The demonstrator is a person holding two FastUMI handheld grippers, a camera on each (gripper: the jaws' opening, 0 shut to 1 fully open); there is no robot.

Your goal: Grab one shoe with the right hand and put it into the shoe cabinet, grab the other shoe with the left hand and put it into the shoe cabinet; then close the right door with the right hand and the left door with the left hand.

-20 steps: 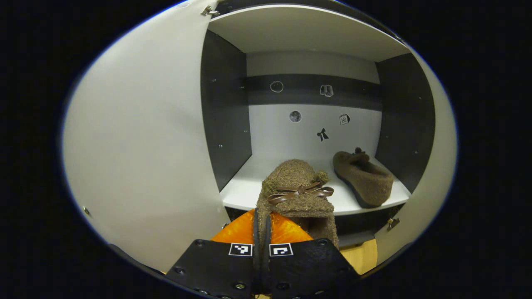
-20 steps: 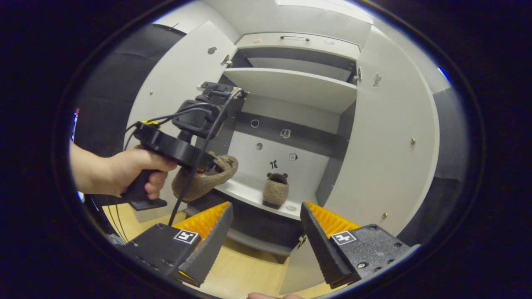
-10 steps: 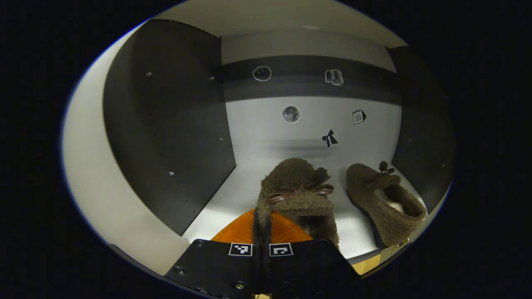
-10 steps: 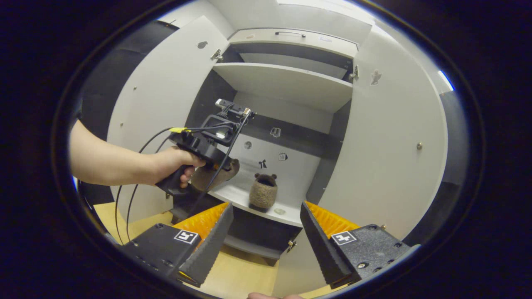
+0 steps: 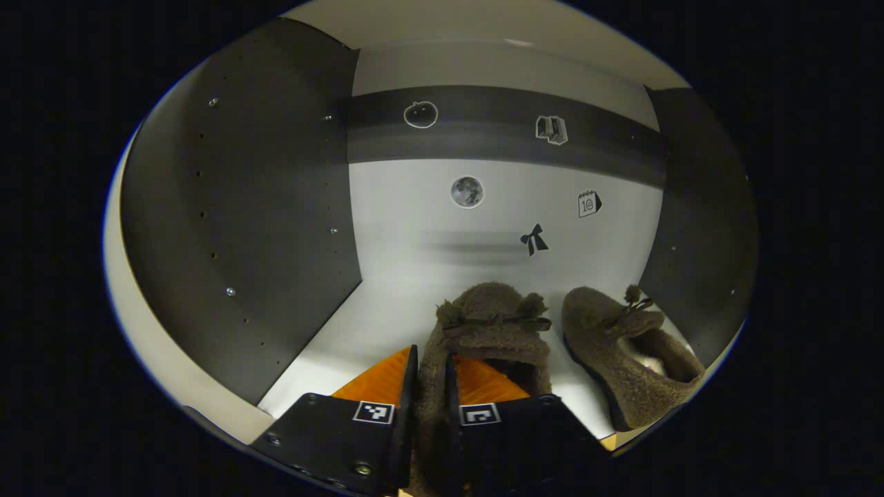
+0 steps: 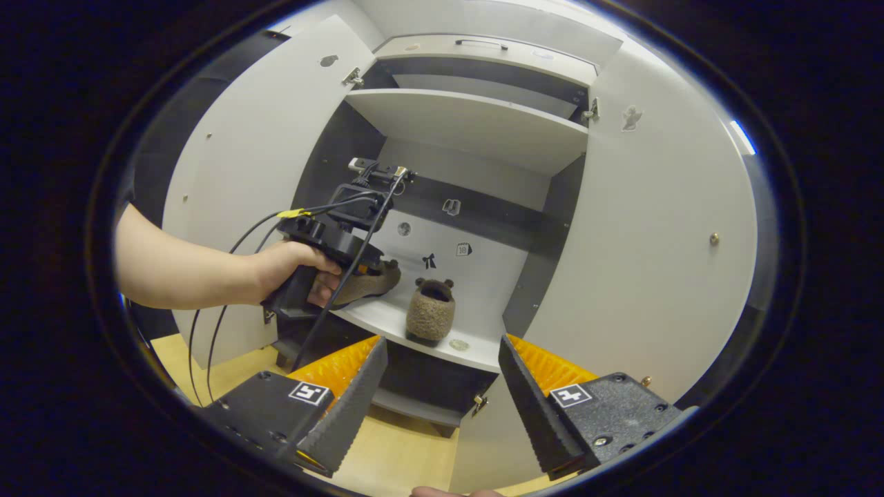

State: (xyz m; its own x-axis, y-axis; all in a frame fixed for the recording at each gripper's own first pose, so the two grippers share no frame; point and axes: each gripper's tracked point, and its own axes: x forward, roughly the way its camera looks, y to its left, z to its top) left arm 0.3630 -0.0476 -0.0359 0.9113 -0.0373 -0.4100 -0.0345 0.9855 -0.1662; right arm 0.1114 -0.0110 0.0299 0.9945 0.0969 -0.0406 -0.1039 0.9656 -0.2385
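Left claw (image 5: 428, 386) pinching the heel wall of one shoe (image 5: 492, 331) on the cabinet shelf (image 5: 359, 324), bare shelf to its left. Just beside, the other shoe (image 5: 625, 352) near the front edge. Right claw (image 6: 438, 386) wide, outside; both doors (image 6: 656, 228) open.

- The left gripper (image 5: 428, 359), reaching level and forward, has its two fingers pressed close on the heel wall of a fuzzy brown slipper (image 5: 487, 331).
- A bare forearm and hand (image 6: 290, 266) grip its handle.
- The right gripper (image 6: 442, 359) hangs back, fingers spread wide, holding nothing.
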